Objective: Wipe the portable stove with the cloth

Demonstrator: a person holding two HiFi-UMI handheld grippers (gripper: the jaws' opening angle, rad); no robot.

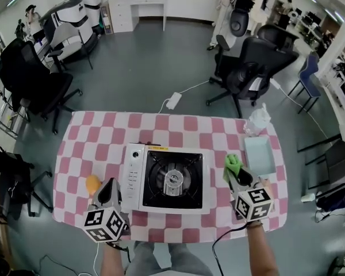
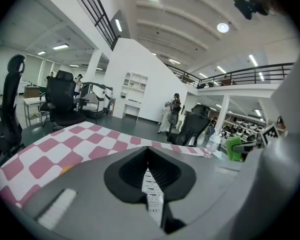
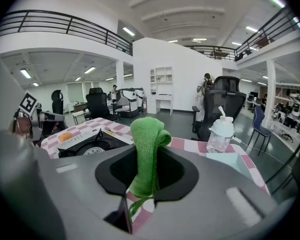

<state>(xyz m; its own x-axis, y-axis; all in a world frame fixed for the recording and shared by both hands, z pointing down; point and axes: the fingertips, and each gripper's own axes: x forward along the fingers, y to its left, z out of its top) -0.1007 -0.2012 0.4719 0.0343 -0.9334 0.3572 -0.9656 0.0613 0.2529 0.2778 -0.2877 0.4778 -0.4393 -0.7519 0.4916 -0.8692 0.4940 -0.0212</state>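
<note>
The portable stove [image 1: 167,179], white-bodied with a black burner top, sits at the middle of the checkered table [image 1: 103,137]. My right gripper [image 1: 239,176] hovers just right of the stove, shut on a green cloth [image 1: 233,165]. In the right gripper view the cloth [image 3: 146,149] stands bunched up between the jaws, with the stove [image 3: 90,143] to the left. My left gripper [image 1: 107,190] hangs at the stove's left front corner, jaws shut with nothing between them [image 2: 149,154].
An orange ball [image 1: 92,183] lies left of the stove, near the left gripper. A light blue tray [image 1: 259,155] and a clear plastic bottle [image 1: 257,121] stand at the table's right side. Office chairs [image 1: 247,68] surround the table's far side.
</note>
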